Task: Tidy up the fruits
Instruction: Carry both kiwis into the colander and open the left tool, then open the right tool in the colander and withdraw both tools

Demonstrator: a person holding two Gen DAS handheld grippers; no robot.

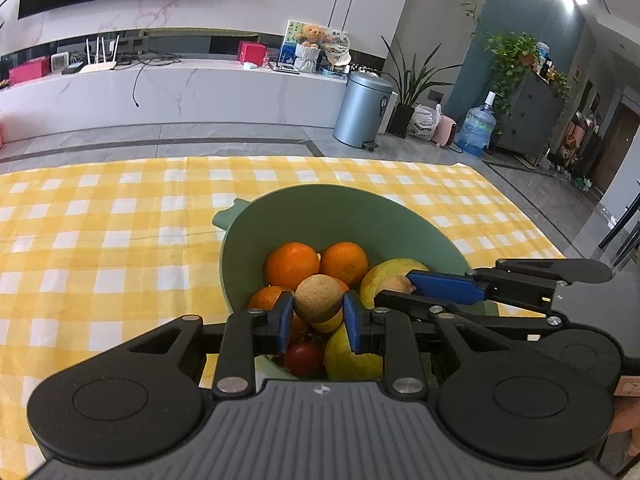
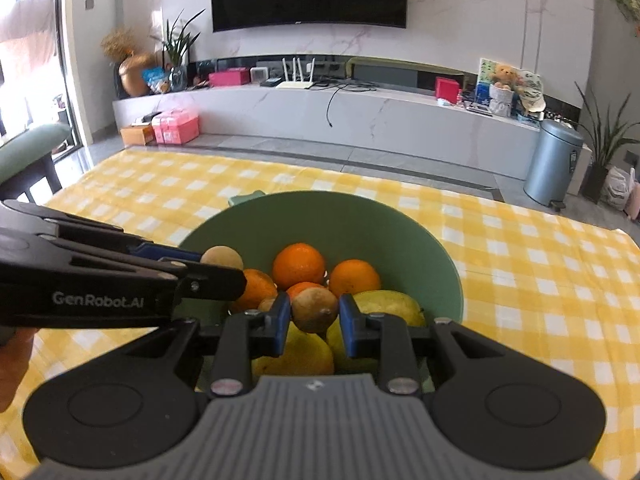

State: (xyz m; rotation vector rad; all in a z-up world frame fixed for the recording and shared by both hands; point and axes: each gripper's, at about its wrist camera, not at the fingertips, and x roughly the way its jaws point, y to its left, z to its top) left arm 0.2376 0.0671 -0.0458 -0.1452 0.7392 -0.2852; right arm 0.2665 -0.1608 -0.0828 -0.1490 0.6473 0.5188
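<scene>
Two grippers reach over the green bowl [image 1: 304, 216] of oranges [image 1: 291, 265] and pears on the yellow-checked table [image 1: 100, 220]. The left gripper [image 1: 318, 316] fingers pinch a tan round fruit [image 1: 318, 296]; the right gripper [image 2: 315, 320] fingers pinch a brown one [image 2: 314, 309].

- Left hand-held gripper [image 1: 318, 318] closed on a tan round fruit [image 1: 318, 298], above the green bowl [image 1: 340, 216].
- Bowl holds oranges [image 1: 292, 264], yellow fruit [image 1: 344, 354], one red fruit [image 1: 304, 358].
- Right hand-held gripper [image 1: 416, 282] reaches in from the right, pads at a brownish fruit [image 1: 394, 283].
- Bowl sits on the yellow-checked counter [image 1: 100, 240].
</scene>
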